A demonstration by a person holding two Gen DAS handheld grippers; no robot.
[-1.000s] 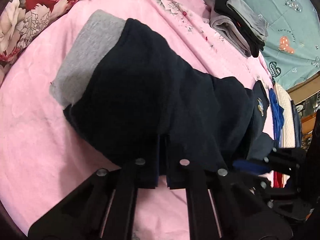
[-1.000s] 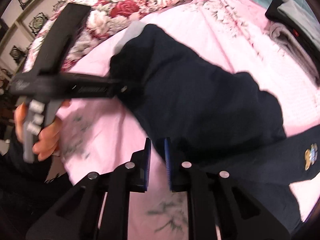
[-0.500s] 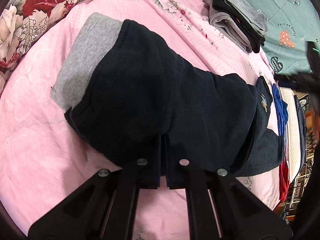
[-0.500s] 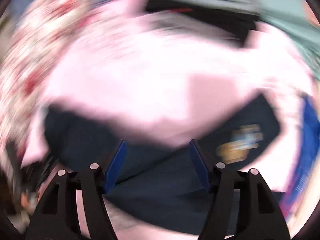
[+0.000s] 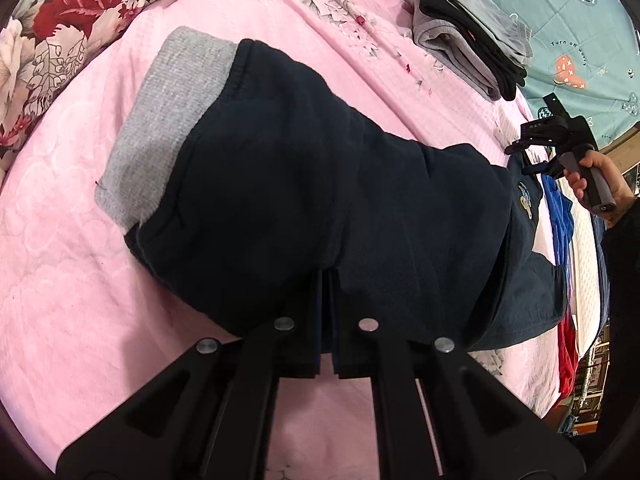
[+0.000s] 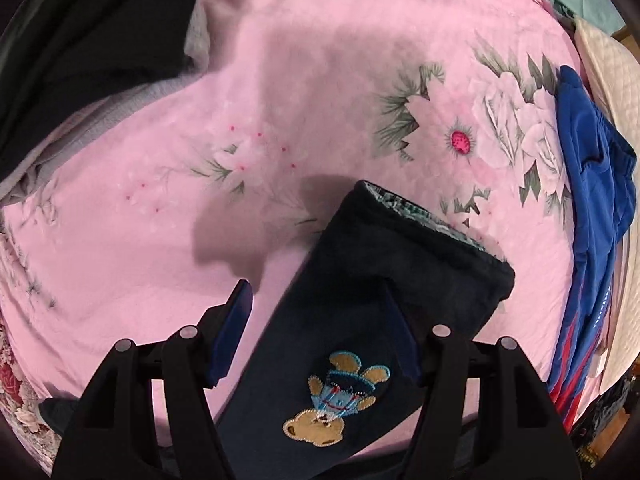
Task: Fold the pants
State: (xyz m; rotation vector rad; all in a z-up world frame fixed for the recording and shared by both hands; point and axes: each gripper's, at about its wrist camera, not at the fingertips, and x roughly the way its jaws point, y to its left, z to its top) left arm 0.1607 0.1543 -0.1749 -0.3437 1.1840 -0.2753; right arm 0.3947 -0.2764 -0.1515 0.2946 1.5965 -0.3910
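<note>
Navy pants [image 5: 320,184] sprawl across the pink bed [image 5: 72,288]. Left tongs [image 5: 327,320] pinch their near edge shut; right tongs [image 6: 320,328] gape, straddling the leg hem [image 6: 424,240], unclamped. Closing off-centre could catch one layer and skew the fold.

Bed [image 5: 80,300] covered by a pink floral sheet. Lying on it: dark navy pants [image 5: 320,200] with a grey waistband, spread across the middle, one leg end bearing an embroidered bear patch [image 6: 332,400]; a folded stack of grey and black garments [image 5: 464,40] near the far edge; blue clothing [image 6: 592,200] at the side; a red floral quilt [image 5: 60,20] bunched at the corner.
</note>
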